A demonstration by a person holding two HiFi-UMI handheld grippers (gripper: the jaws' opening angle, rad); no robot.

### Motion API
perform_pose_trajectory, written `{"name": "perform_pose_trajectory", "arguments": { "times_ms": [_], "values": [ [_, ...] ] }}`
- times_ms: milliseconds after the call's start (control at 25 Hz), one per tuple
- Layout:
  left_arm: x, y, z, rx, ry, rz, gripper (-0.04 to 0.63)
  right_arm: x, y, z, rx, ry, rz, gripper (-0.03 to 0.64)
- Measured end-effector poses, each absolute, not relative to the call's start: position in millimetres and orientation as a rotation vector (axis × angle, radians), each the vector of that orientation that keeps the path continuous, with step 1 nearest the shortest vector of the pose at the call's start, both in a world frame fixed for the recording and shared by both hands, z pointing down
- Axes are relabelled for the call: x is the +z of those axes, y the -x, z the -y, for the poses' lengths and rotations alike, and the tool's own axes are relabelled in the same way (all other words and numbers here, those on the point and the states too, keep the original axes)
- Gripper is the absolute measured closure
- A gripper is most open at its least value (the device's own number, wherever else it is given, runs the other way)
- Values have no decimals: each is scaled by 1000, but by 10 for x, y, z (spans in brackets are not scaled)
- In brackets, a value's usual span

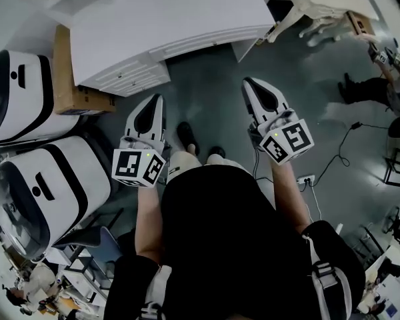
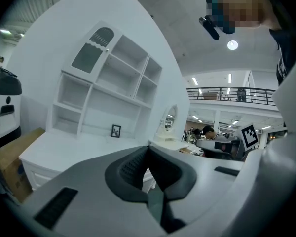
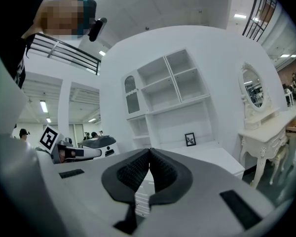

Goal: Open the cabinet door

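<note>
Head view has me standing a bit back from the white cabinet, so my left gripper and right gripper are both pinched closed on nothing and aimed at it, since its arched door, upper left, isn't in reach yet.

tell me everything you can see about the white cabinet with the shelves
The white cabinet looks like painted wood: a desk-like base with drawers and an upright hutch of open shelves. One small arched door with a greyish pane sits in an upper corner and is shut. A small framed picture stands on the desktop. A cardboard box sits close beside the base.
</note>
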State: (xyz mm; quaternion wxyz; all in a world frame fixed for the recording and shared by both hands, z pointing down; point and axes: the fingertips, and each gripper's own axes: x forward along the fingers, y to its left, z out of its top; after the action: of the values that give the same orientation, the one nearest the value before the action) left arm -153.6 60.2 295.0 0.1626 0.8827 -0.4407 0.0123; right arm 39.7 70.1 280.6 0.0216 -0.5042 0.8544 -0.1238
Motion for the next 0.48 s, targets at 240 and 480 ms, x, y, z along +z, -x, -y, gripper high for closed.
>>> {"name": "perform_pose_trajectory", "arguments": {
  "times_ms": [240, 480],
  "values": [
    [2944, 1723, -108, 37, -2540, 1210, 572, 2773, -206, -235, -374, 1611, -2619, 598],
    [2958, 1872, 270, 33, -2570, 1155, 572, 2785, -24, 58, -362, 1666, -2593, 600]
  ]
}}
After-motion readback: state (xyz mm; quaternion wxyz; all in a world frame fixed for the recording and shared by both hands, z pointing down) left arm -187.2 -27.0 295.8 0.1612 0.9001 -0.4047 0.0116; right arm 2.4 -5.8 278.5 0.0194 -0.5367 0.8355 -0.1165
